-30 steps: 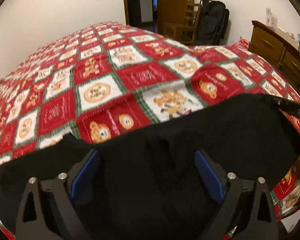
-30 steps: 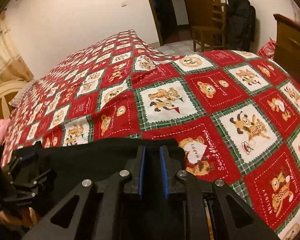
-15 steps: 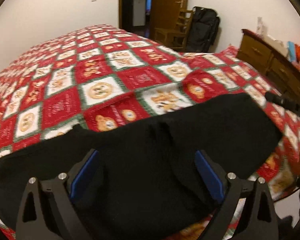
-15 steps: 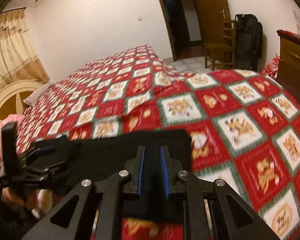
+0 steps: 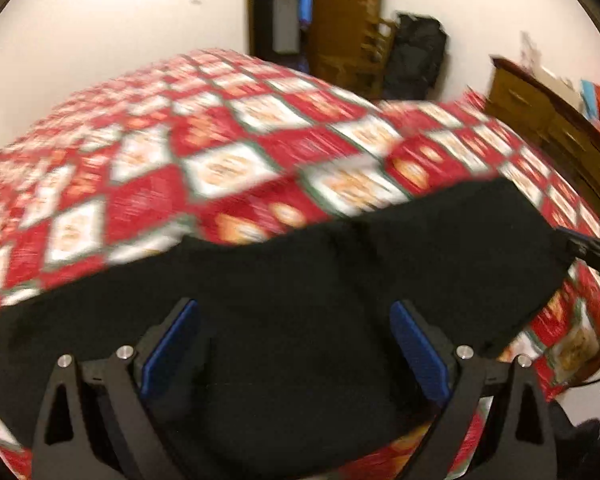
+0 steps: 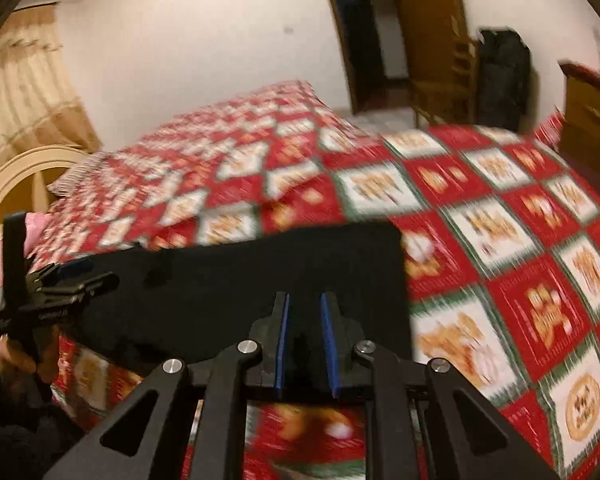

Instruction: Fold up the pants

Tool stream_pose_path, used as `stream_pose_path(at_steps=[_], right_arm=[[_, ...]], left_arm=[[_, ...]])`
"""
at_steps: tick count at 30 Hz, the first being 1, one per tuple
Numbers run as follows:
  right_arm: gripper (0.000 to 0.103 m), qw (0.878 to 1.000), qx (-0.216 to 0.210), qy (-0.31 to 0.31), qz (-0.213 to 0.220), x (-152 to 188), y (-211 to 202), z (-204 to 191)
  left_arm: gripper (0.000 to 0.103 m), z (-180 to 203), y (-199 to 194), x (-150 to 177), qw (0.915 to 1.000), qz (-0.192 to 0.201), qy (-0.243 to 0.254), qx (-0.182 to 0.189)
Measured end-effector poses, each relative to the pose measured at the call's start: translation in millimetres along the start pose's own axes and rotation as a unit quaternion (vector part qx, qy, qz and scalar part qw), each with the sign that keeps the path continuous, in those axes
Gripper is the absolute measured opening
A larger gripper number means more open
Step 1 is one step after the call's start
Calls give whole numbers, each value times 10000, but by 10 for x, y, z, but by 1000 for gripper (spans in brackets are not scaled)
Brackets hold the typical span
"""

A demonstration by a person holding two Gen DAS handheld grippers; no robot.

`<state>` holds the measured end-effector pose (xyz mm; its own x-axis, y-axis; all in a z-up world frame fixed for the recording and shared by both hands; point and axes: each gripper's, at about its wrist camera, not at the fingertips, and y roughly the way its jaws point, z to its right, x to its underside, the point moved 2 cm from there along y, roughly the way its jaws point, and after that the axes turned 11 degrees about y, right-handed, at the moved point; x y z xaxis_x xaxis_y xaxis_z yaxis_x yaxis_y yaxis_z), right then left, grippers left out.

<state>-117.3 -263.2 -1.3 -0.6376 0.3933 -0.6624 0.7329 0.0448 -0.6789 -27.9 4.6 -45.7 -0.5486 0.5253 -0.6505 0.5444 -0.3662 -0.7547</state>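
Pants lifted off the bed, one side barely secured

Pants (image 5: 300, 320), black and spread wide, hang as a sheet above the near edge of the bed (image 5: 228, 168), with the patterned quilt visible beneath their lower edge. Nearest the right wrist camera, the right gripper (image 6: 304, 312) has its blue-padded fingers (image 6: 281, 344) drawn close together on the cloth's near edge, and they appear to pinch it. The left gripper (image 5: 294, 340) has its fingers (image 5: 418, 354) spread wide, cloth draped between them but neither pad pressing on it, so that side looks carried rather than clamped. My judgement: any quick swing could slide the fabric off the left fingers, dropping that corner and skewing the fold. A thin pinch on the right may also slip under the garment's weight. Farther off, the quilt lies rumpled toward the far edge, where a dragged hem could snag or bunch.
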Motion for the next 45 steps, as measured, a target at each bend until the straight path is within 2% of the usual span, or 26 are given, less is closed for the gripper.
stream_pose_path(at_steps=[3,6,7,8,10,11,13,14,17,18,20,22,25,28,29,31,32,37,41,45], right_arm=[[17,9985,-493,-216,-30,-34,93,-356],[17,9945,-814,-611,-233,8,276,-743],[17,9931,-884,-721,-279,36,317,-844],[17,9907,-1012,-848,-330,63,361,-982],[17,9874,-1201,-963,-375,96,396,-1165],[17,9862,-1263,-989,-400,106,409,-1222],[17,9846,-1334,-1037,-441,122,424,-1311],[17,9844,-1340,-1051,-448,126,426,-1331],[17,9849,-1309,-1034,-467,130,423,-1319],[17,9856,-1297,-972,-482,126,428,-1294],[17,9869,-1292,-813,-521,111,447,-1238],[17,9886,-1248,-642,-540,96,472,-1174],[17,9904,-1183,-454,-554,89,495,-1105],[17,9911,-1173,-320,-549,84,490,-1050],[17,9915,-1155,-286,-533,79,481,-1030],[17,9924,-1115,-193,-488,64,467,-979],[17,9928,-1097,-132,-470,53,461,-943],[17,9957,-825,274,-334,-16,426,-675],[17,9966,-616,526,-136,-62,313,-420],[17,9961,-412,783,46,-125,197,-157]], left_arm=[[99,-467,-201,115,9971,174,-439,-598],[99,-1064,-416,352,9833,223,-1166,-1383],[99,-1239,-486,446,9763,229,-1430,-1608],[99,-1472,-579,594,9647,205,-1814,-1897],[99,-1796,-698,858,9428,123,-2481,-2223],[99,-1886,-722,965,9345,90,-2735,-2276],[99,-2096,-732,1253,9105,14,-3492,-2215],[99,-2143,-691,1351,9027,-28,-3728,-2146],[96,-2173,-509,1521,8911,-253,-4120,-1887],[96,-2163,-456,1546,8901,-309,-4167,-1821],[96,-2089,-428,1506,8942,-296,-3992,-2005],[94,-2049,-399,1479,8979,-305,-3928,-1964],[77,-2012,-434,1467,9001,-177,-3927,-1877],[66,-2036,-437,1459,9005,-141,-3922,-1874],[50,-2042,-455,1452,9020,-86,-3926,-1793],[37,-2025,-471,1432,9036,6,-3992,-1554],[34,-2021,-469,1419,9037,16,-4014,-1492],[29,-1994,-484,1330,9085,-12,-3879,-1555],[28,-1909,-635,1050,9234,187,-3436,-1701],[28,-1719,-776,588,9433,560,-2918,-1481]])
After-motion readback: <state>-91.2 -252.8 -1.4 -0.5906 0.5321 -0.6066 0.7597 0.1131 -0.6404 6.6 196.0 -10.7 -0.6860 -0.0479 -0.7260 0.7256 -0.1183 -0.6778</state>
